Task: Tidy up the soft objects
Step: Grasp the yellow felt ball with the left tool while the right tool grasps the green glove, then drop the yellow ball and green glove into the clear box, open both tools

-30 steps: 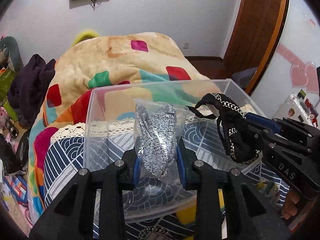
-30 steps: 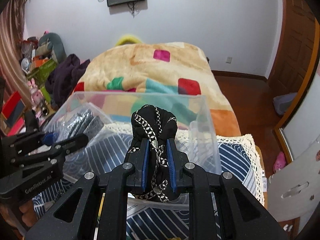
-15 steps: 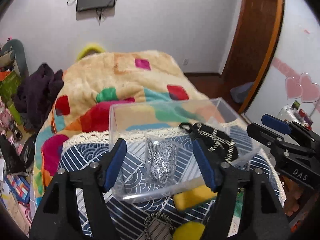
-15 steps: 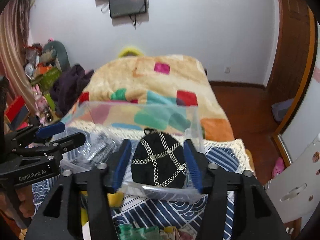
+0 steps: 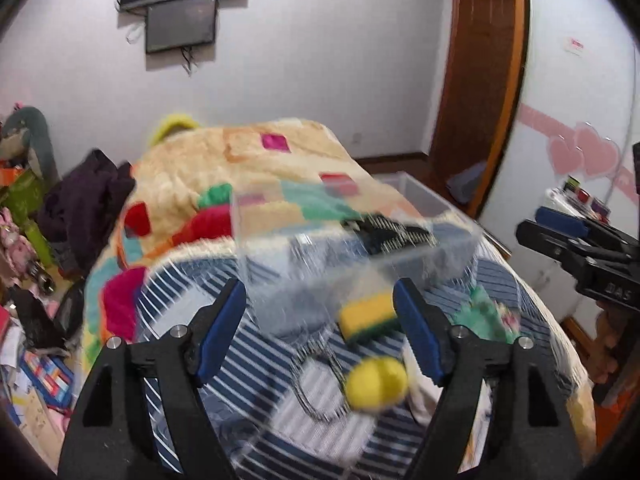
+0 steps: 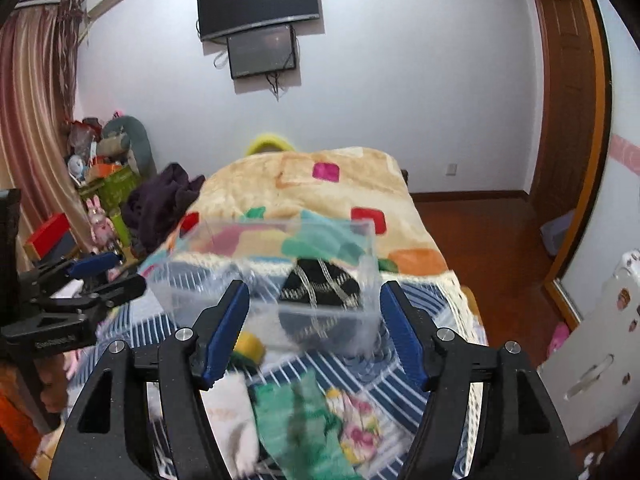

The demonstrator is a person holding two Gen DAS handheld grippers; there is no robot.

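**Now both grippers spread wide over the bed, nothing held**

Plainly, the left gripper [image 5: 320, 330] has its blue-padded fingers [image 5: 222, 330] spread wide with nothing between them. The right gripper [image 6: 314, 330] is the same, its fingers [image 6: 402, 332] far apart and bare.

Ahead of both sits a clear plastic box [image 6: 362, 280] on the blue-and-white striped cloth [image 5: 256, 364] that covers the near end of the bed. Inside the box, toward its right side, lies a black cloth item with silver chain trim [image 6: 320, 286]; the left wrist view shows it too [image 5: 386, 232], though blurred.

Outside the box, on the striped cloth, lie a yellow-and-green sponge [image 5: 368, 316] just in front of the box, a yellow ball [image 5: 376, 384] nearer the camera, a green cloth [image 6: 296, 420] and a flowered cloth [image 6: 358, 424] beside it. A patchwork blanket [image 6: 312, 188] covers the bed beyond.
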